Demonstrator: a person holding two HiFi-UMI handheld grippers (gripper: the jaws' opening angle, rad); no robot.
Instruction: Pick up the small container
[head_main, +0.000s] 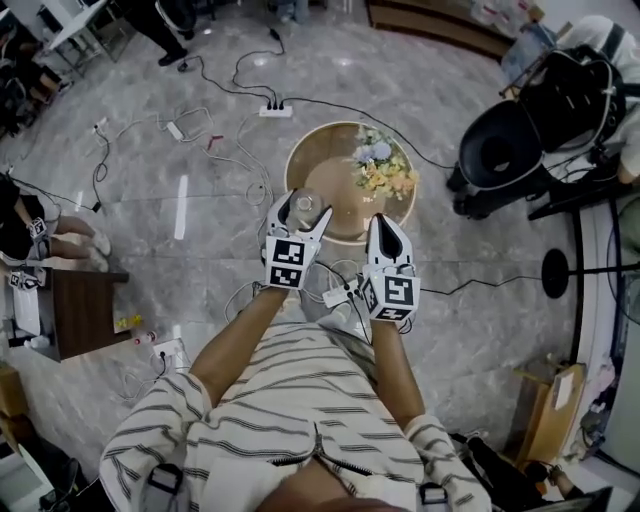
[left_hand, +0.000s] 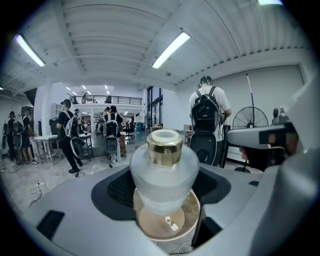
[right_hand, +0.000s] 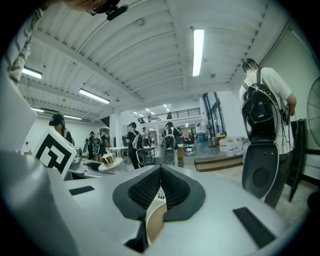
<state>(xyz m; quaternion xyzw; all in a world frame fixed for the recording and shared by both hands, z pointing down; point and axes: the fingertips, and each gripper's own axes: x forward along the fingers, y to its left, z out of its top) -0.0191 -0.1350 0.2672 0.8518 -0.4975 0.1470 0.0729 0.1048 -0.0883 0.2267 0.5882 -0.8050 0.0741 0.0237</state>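
Note:
The small container (head_main: 305, 207) is a frosted glass bottle with a gold neck (left_hand: 164, 172). My left gripper (head_main: 299, 206) is shut on it, with a dark pad against each side of its body. It hangs in the air over the near left part of the round wooden table (head_main: 330, 180). My right gripper (head_main: 388, 228) hovers just to the right, level with the left one. Its ribbed pads (right_hand: 145, 190) are brought together with nothing between them. From the right gripper view the held container (right_hand: 108, 161) shows at the left.
A bunch of flowers (head_main: 383, 168) lies on the table's far right side. A power strip (head_main: 275, 108) and cables trail over the marble floor. A black seat-like device (head_main: 500, 150) stands to the right, a low wooden table (head_main: 85, 310) to the left. People with backpacks (left_hand: 210, 107) stand around.

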